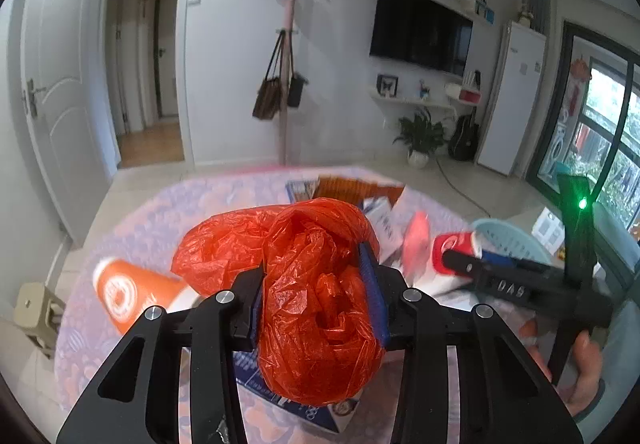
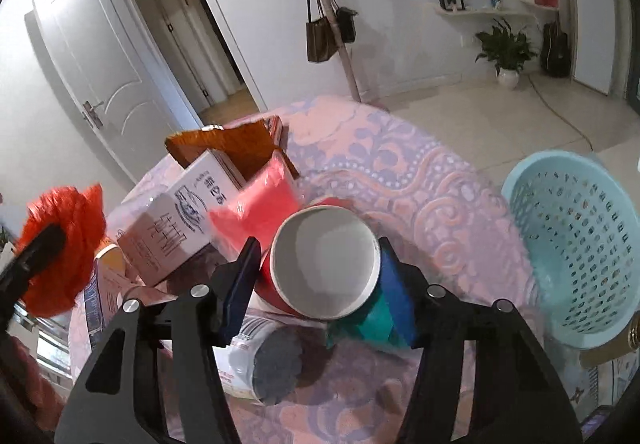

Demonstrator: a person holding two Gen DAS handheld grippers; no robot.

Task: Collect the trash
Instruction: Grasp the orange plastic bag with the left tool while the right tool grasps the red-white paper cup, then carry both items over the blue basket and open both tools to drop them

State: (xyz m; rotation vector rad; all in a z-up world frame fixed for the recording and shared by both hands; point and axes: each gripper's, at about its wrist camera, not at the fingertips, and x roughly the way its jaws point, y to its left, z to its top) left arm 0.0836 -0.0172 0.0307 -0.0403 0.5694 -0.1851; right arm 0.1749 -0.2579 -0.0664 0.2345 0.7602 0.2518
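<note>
Carry step: left gripper (image 1: 318, 298) clamps red plastic bag (image 1: 316, 308); right gripper (image 2: 320, 280) clamps red paper cup (image 2: 324, 262). Next, probably: release both over blue basket (image 2: 576, 244), right of cup.

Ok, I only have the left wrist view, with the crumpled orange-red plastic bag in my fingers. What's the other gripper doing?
Observer: The right gripper is shut on a red paper cup with a white inside.
Operator: Is the cup empty?
Observer: Yes, its open mouth faces the right camera and nothing shows inside.
Operator: Where's the bin from there?
Observer: The light blue perforated plastic basket sits right of the cup, past the edge of the pink and purple patterned tablecloth.
</note>
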